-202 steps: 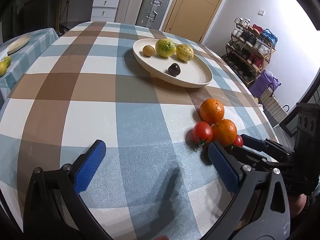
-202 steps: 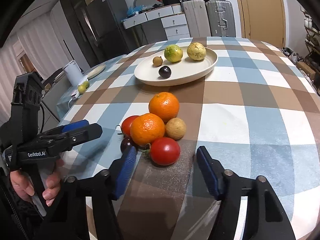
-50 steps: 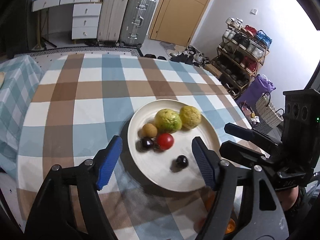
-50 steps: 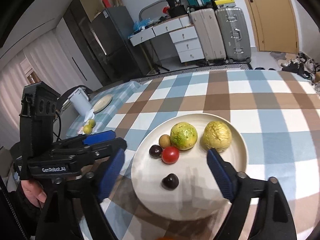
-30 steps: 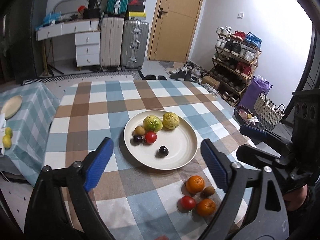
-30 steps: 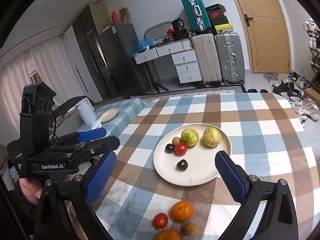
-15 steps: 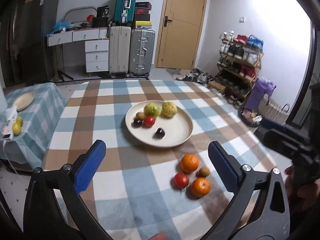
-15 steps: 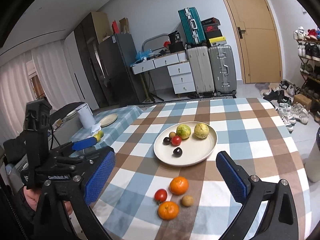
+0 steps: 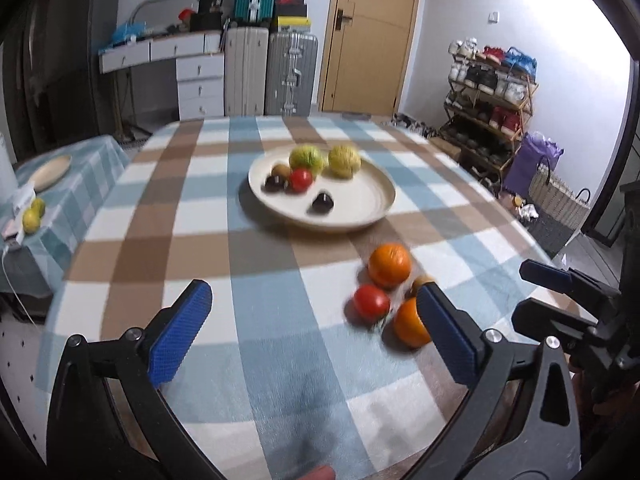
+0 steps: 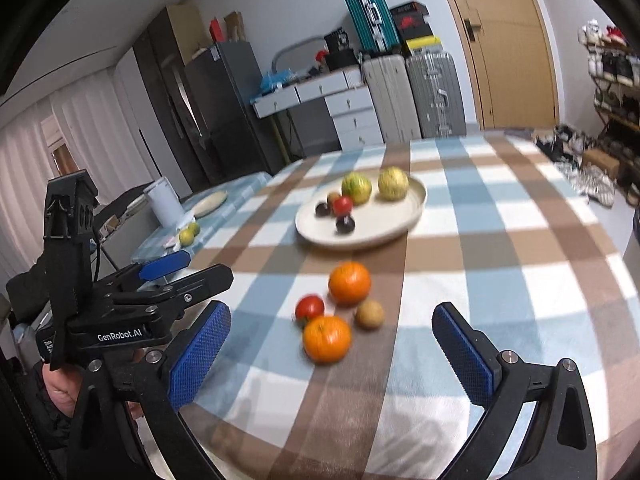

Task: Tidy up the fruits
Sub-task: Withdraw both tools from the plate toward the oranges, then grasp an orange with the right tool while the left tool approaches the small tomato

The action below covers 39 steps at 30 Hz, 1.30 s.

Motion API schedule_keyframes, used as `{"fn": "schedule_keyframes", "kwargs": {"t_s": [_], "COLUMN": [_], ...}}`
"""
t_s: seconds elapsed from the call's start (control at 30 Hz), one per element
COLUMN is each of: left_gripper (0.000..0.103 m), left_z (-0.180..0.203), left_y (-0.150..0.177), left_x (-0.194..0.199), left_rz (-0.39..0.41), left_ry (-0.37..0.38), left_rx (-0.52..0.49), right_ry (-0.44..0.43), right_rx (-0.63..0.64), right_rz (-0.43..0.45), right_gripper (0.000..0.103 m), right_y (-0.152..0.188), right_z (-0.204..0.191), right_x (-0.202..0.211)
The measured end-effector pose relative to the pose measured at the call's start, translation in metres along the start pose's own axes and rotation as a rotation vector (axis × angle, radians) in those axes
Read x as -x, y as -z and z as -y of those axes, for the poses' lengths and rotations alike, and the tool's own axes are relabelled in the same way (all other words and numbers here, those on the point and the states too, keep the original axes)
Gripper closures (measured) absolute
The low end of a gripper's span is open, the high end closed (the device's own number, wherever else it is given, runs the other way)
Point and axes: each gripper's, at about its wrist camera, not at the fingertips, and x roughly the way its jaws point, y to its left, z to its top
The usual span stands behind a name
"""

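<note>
- The left gripper (image 9: 312,332) hangs above the near part of the checked tablecloth (image 9: 256,360); its two blue pads are wide apart and there is nothing between them.
- The right gripper (image 10: 332,354) is also spread wide and holds nothing. It is over the near edge of the table, and the loose fruits lie just beyond its fingers.
- In the right wrist view the left gripper (image 10: 176,270) is seen at the left side, above the table edge, with a hand under it.
- A cream plate (image 10: 384,226) stands on the far half of the table, near the middle.
- On the plate lie a green-yellow fruit (image 10: 356,188) and a pale yellow fruit (image 10: 393,184) at the far side, next to each other.
- To the left of them on the plate are a small brown fruit (image 10: 332,198), a red tomato (image 10: 343,205) and a dark fruit (image 10: 322,209), close together. One more dark fruit (image 10: 345,224) lies alone, nearer on the plate.
- Four fruits lie on the cloth, nearer than the plate and apart from it: an orange (image 10: 349,282) farthest, a second tomato (image 10: 309,307) to the left, a small brownish fruit (image 10: 370,313) to the right, and a second orange (image 10: 327,338) nearest.
- In the left wrist view these four are partly behind the right finger of the left gripper.
- The pictures are a little blurred.
</note>
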Motion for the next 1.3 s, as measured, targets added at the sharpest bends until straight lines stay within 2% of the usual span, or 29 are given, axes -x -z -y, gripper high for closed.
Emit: {"fn": "schedule_keyframes", "kwargs": {"t_s": [0.1, 0.27, 0.6, 0.67, 0.73, 0.83, 0.93, 1.03, 1.2, 1.27, 1.3], "left_gripper": [0.001, 0.001, 0.001, 0.001, 0.001, 0.001, 0.001, 0.001, 0.001, 0.001, 0.001], "left_z": [-0.004, -0.009, -0.024, -0.025, -0.026, -0.027, -0.031, -0.036, -0.041, -0.041, -0.040], "left_y": [0.009, 0.015, 0.017, 0.017, 0.018, 0.019, 0.021, 0.023, 0.025, 0.025, 0.026], "left_x": [-0.017, -0.033, -0.047, -0.047, -0.047, -0.043, -0.040, -0.039, -0.039, -0.040, -0.040], "left_rz": [-0.041, -0.066, -0.099, -0.102, -0.101, -0.095, -0.090, -0.096, -0.103, -0.100, -0.101], "left_ry": [0.009, 0.010, 0.010, 0.014, 0.021, 0.025, 0.027, 0.029, 0.036, 0.038, 0.037], "left_rx": [0.015, 0.028, 0.050, 0.050, 0.048, 0.044, 0.050, 0.062, 0.079, 0.075, 0.072], "right_ry": [-0.016, -0.057, -0.075, -0.069, -0.068, -0.054, -0.051, -0.034, -0.025, -0.025, -0.018], "right_rx": [-0.025, -0.062, -0.079, -0.072, -0.069, -0.062, -0.050, -0.036, -0.036, -0.035, -0.029], "right_rz": [-0.042, -0.100, -0.165, -0.182, -0.199, -0.208, -0.219, -0.229, -0.244, -0.245, -0.246], "right_gripper": [0.000, 0.000, 0.003, 0.013, 0.018, 0.021, 0.031, 0.032, 0.042, 0.055, 0.058], "right_y": [0.009, 0.016, 0.015, 0.015, 0.015, 0.013, 0.013, 0.013, 0.013, 0.013, 0.013], "right_z": [0.006, 0.011, 0.011, 0.010, 0.009, 0.007, 0.003, -0.001, -0.002, -0.003, -0.003], "right_x": [-0.015, -0.035, -0.065, -0.070, -0.073, -0.078, -0.080, -0.083, -0.087, -0.087, -0.088]}}
